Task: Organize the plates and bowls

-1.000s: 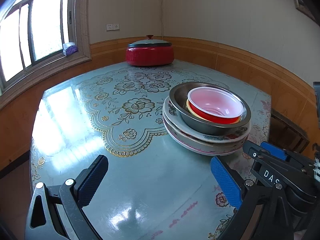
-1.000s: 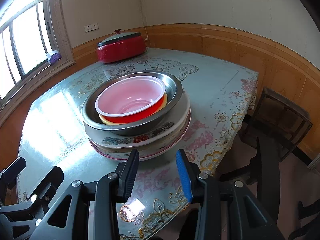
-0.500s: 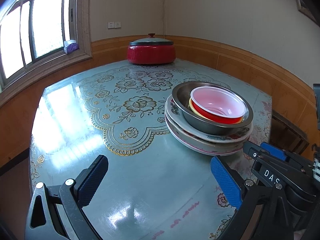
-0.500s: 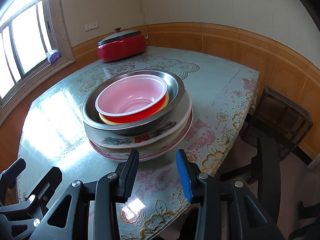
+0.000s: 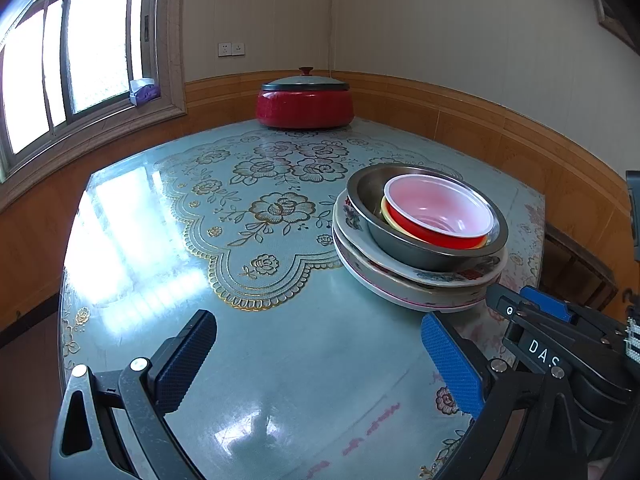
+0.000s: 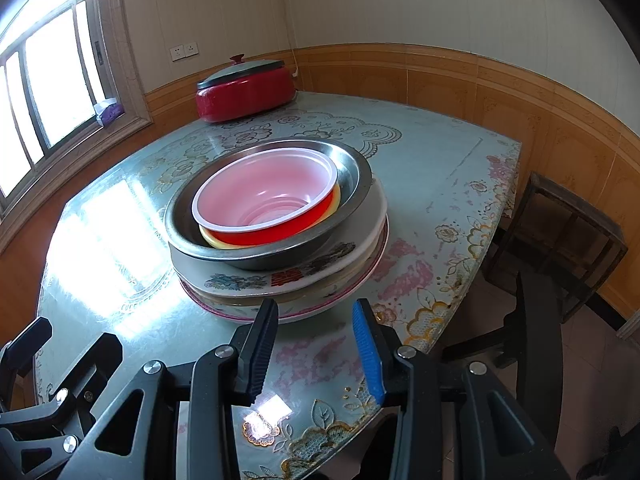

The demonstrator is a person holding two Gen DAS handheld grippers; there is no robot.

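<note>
Nothing has shifted since the earlier frames: your two grippers sit where they were and the stack has not moved. Your left gripper (image 5: 320, 360) is spread wide over bare table (image 5: 280, 360), pinching nothing. Your right gripper (image 6: 316, 344) is partly spread, nothing between its pads, just short of the near rim of the plates (image 6: 280, 284). On them sits the steel bowl (image 6: 352, 176), holding the red bowl (image 6: 264, 196)

Black gripper (image 5: 320, 360) frames, silver screws, blue ribbed jaws, white "DAS" lettering
</note>
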